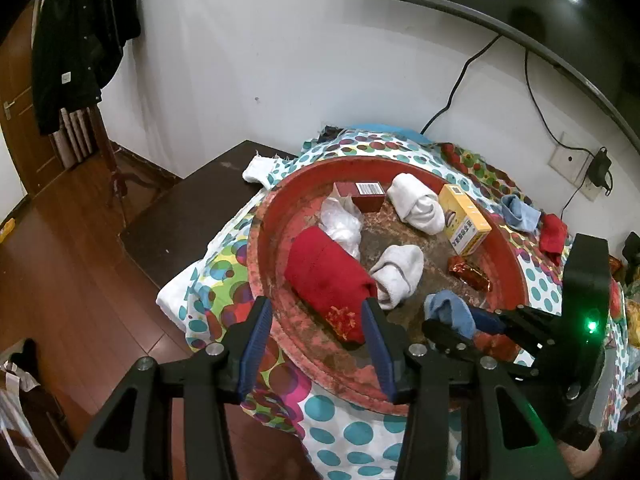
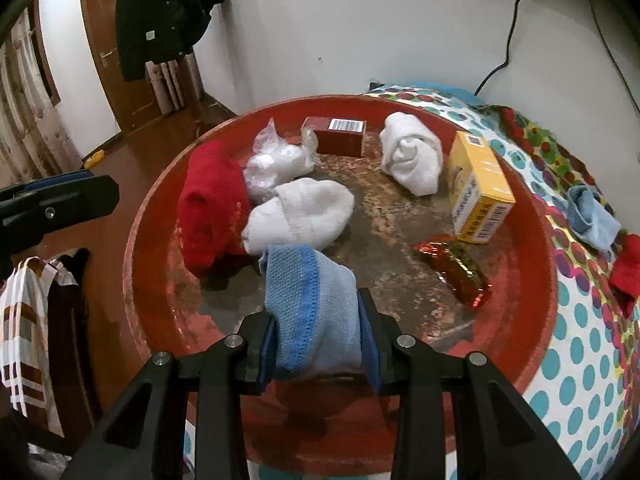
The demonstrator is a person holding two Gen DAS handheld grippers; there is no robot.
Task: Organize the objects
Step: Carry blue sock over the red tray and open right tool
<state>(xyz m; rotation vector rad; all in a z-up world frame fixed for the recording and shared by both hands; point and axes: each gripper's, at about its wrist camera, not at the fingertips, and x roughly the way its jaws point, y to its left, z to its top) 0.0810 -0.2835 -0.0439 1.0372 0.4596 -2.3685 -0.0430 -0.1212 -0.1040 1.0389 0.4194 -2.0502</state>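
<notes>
A round red tray (image 1: 264, 216) on the spotted cloth (image 1: 352, 436) holds a red sock (image 1: 328, 280), two rolled white socks (image 1: 400, 272) (image 1: 416, 204), a plastic bag (image 1: 340, 224), a red box (image 1: 364, 196), a yellow box (image 1: 464, 220) and a foil packet (image 1: 470, 272). My left gripper (image 1: 316, 308) is open over the tray's near rim, just short of the red sock. My right gripper (image 2: 318, 312) is shut on a rolled blue sock (image 2: 304, 280) above the tray's near side, and shows in the left wrist view too (image 1: 460, 320).
A light blue sock (image 2: 592, 216) and a red sock (image 2: 628, 268) lie on the cloth outside the tray, to its right. A dark low table (image 1: 192, 208) adjoins the left side. The wall with cables (image 1: 456, 88) is close behind.
</notes>
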